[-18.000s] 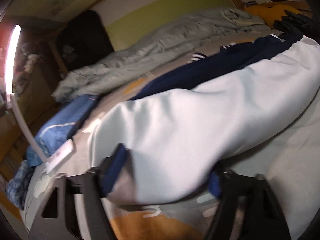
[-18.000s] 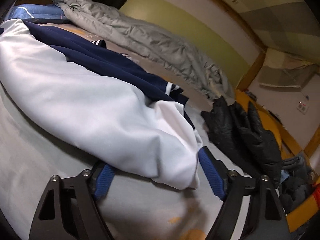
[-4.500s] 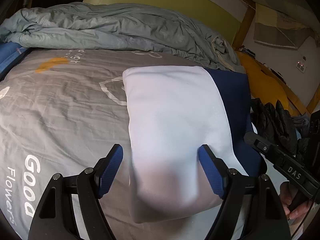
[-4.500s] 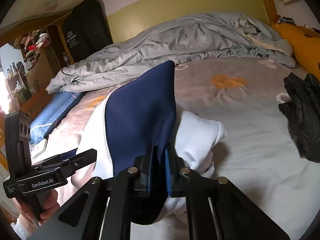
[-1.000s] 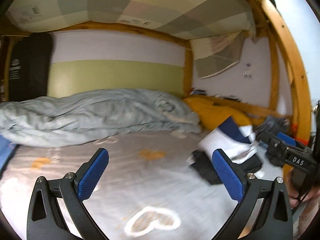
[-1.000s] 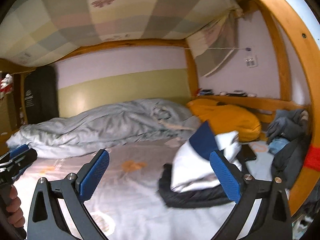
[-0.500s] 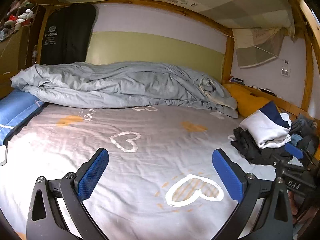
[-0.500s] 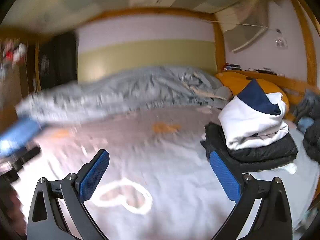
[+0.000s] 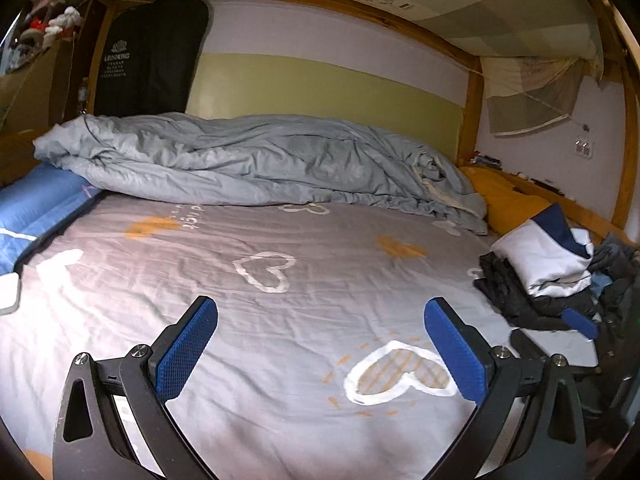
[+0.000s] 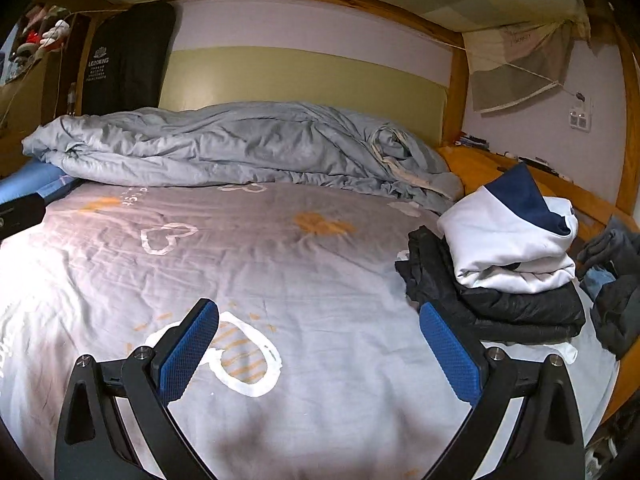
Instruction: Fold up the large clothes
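A grey sheet (image 10: 320, 280) printed with hearts covers the bed and lies bare across its middle. Along the bed's far edge, against the wall, a crumpled grey duvet (image 10: 240, 144) runs nearly the full width. A blue pillow (image 9: 36, 208) sits at the far left corner, partly under the duvet's end. At the right edge a folded black jacket (image 10: 500, 304) rests on the sheet, and the folded white and navy top (image 10: 508, 236) sits squarely on it. More dark clothes (image 10: 616, 280) are heaped just beyond, at the right rail, with an orange cushion (image 9: 508, 204) behind. The left gripper (image 9: 320, 348) hangs over the sheet's near edge, jaws wide and empty. The right gripper (image 10: 318, 352) does the same, jaws wide, its right finger overlapping the jacket's near corner in view.
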Tool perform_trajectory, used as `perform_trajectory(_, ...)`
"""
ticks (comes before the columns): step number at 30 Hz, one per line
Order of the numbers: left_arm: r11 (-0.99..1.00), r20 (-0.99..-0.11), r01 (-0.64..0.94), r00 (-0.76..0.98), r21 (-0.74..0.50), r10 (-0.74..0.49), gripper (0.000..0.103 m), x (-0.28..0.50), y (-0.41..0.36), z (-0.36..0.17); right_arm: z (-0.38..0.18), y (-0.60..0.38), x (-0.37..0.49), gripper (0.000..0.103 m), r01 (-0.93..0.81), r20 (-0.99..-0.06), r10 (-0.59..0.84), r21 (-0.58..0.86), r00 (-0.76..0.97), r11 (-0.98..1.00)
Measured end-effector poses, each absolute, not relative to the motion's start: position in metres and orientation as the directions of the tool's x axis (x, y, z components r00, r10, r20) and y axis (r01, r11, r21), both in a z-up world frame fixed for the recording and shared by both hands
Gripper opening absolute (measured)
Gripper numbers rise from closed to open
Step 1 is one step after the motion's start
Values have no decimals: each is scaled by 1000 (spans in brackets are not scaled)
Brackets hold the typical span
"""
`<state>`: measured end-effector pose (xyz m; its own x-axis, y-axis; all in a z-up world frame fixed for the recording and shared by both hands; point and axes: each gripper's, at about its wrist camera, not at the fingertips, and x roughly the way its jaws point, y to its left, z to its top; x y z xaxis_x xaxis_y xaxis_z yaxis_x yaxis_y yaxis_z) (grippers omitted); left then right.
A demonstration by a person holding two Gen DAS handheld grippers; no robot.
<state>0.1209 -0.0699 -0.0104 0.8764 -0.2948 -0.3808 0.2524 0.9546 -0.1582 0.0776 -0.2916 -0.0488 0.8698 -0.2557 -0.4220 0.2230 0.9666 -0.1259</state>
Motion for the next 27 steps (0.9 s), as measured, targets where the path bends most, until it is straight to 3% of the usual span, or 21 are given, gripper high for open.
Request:
perform_trajectory(5,967,-413,226,875,-115,-253,103,126,-75,-17,-48,-300,75,102,235,-426,-250,-89,869,968)
perform_trajectory(12,975,-368,217,904,-49,-219,103,115,-84,-16,-49,-300,76,102,238,-436,-252,-88,864,967)
perform_trajectory(27,978,-342,197,916,-74,-210,103,116,-71,-11,-50,-298,78,102,230,-435,-254,-109,864,967)
